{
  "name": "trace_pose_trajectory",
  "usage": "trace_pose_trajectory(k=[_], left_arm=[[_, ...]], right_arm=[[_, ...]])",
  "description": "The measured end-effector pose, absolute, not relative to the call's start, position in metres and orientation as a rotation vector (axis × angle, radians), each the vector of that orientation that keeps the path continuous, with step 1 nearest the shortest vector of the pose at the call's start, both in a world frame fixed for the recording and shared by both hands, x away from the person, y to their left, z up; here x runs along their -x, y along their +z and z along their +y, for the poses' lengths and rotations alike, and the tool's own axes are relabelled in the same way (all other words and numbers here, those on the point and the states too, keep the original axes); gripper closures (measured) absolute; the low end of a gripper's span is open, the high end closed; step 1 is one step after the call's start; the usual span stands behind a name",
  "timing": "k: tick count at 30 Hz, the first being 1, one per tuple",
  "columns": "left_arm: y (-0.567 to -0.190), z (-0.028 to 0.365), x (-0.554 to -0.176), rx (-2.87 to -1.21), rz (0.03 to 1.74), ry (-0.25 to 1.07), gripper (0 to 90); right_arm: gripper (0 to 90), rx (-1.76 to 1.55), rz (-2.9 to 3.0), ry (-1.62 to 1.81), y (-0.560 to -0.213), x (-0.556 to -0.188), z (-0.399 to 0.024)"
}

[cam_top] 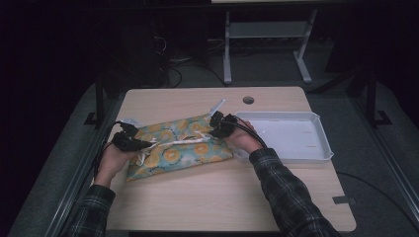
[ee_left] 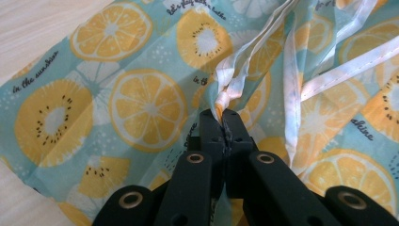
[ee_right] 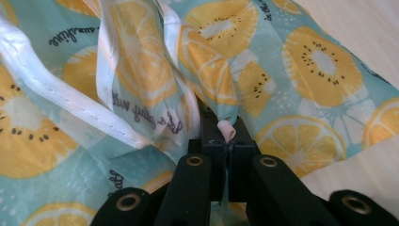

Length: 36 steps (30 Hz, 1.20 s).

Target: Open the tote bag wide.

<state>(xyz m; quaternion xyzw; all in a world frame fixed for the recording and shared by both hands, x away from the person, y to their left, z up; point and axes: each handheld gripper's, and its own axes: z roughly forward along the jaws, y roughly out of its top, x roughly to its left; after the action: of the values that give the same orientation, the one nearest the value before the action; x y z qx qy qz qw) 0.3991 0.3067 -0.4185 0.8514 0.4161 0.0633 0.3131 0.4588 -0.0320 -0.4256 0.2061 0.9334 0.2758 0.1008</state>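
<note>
Surface: we record a light wood-grain top with a round cable hole near its far edge, in a dark room; a grey metal frame stands on the floor behind it.

Item one, fruit-print cloth: teal fabric printed with orange and kiwi slices and short lines of script, trimmed with white edging. It lies flat on the surface, left of centre, its long side slanting up toward the right. We note white ties running across its middle.

Item two, white tray: shallow, rectangular, on the right part of the surface, just beside the cloth's right end.

Item three, left gripper: held at the cloth's left end. In the left gripper view its fingers are clenched on a gathered fold of the white edging, the cloth spread beneath.

Item four, right gripper: held at the cloth's upper right corner, next to the tray. In the right gripper view its fingers are clenched on a bunched pinch of the cloth, a small curl of fabric showing at the tips.

Both forearms wear plaid sleeves.
</note>
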Motion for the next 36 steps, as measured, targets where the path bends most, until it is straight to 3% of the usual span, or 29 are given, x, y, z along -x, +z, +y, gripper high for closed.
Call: trace_pose_trajectory(k=[21, 30, 36], left_arm=[[-0.408, 0.296, -0.316, -2.251, 0.954, 0.056, 89.2], [-0.375, 0.306, -0.316, -2.071, 0.912, 0.138, 89.3], [-0.386, 0.314, -0.332, -2.016, 0.987, 0.173, 89.2]], right_arm=[[88.1, -0.445, 2.818, 0.834, -0.422, -0.394, -0.055], [88.1, -0.479, 2.732, 0.951, -0.394, -0.395, -0.066], [88.0, -0.539, 2.692, 1.003, -0.395, -0.406, -0.065]])
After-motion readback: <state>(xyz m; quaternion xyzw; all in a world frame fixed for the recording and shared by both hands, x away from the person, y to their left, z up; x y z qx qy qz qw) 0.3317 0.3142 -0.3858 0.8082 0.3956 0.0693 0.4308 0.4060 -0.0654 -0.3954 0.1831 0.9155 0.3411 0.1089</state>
